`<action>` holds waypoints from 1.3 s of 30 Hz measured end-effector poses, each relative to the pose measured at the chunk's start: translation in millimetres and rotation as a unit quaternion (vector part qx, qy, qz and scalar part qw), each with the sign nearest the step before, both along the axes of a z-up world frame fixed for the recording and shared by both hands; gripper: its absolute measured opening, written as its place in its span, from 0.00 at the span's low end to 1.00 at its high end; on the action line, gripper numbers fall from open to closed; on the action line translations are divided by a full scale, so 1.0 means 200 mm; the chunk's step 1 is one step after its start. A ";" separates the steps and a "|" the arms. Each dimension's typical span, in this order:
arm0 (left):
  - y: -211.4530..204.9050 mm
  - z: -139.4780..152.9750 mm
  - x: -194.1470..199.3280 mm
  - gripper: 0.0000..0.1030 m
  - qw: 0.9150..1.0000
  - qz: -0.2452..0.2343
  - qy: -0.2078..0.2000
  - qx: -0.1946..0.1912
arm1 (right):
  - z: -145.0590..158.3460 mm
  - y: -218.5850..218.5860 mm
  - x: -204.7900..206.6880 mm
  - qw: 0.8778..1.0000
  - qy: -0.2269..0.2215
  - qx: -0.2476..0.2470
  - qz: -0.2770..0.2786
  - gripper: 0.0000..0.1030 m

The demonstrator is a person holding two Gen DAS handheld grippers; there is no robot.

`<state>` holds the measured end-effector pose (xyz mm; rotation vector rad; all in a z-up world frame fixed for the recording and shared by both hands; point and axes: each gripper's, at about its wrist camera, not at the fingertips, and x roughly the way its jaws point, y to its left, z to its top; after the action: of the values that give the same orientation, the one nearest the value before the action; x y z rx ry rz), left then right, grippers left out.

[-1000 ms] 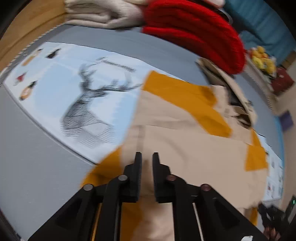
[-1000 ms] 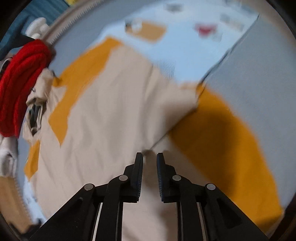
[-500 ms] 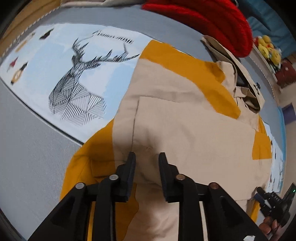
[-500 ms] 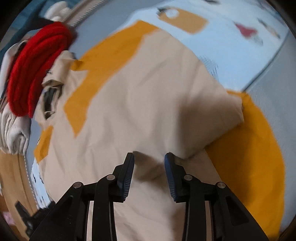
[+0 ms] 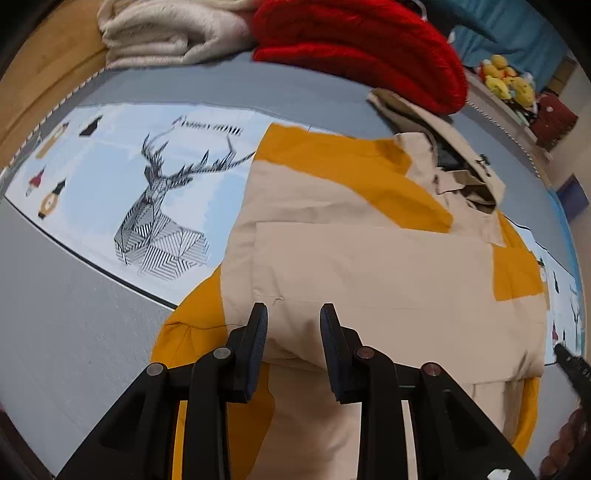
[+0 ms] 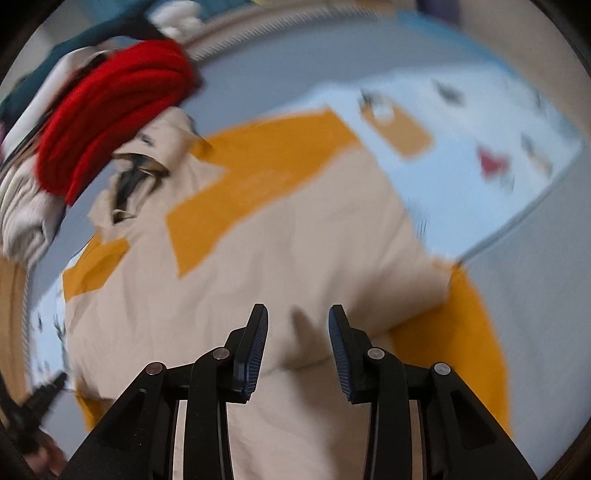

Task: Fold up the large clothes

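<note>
**Now that I let go, the fold stays down**

Since both pinches have come apart, my left gripper (image 5: 293, 328) and right gripper (image 6: 297, 326) sit spread, holding nothing. Jacket (image 5: 369, 266) lies folded at 12 o'clock. This fold looks done.

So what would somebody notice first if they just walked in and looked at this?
Probably the big beige and mustard-yellow jacket, spread on the bed right in front of both grippers. Then the bright red knit folded just beyond the jacket's collar, with a fluffy cream blanket beside it. The striped deer head printed on the pale blue sheet, next to the jacket, catches the eye too.
</note>
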<state>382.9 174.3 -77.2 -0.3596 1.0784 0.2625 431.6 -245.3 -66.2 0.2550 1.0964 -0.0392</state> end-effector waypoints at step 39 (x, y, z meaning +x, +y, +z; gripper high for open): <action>-0.27 0.20 1.23 0.25 0.972 -0.125 -0.144 0.134 | 0.24 -0.08 0.07 0.979 -0.096 -0.169 0.061 0.18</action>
<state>629.0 119.9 -37.8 -0.0154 0.7789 0.1231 444.6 -261.4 -18.4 -0.1129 0.8942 -0.0876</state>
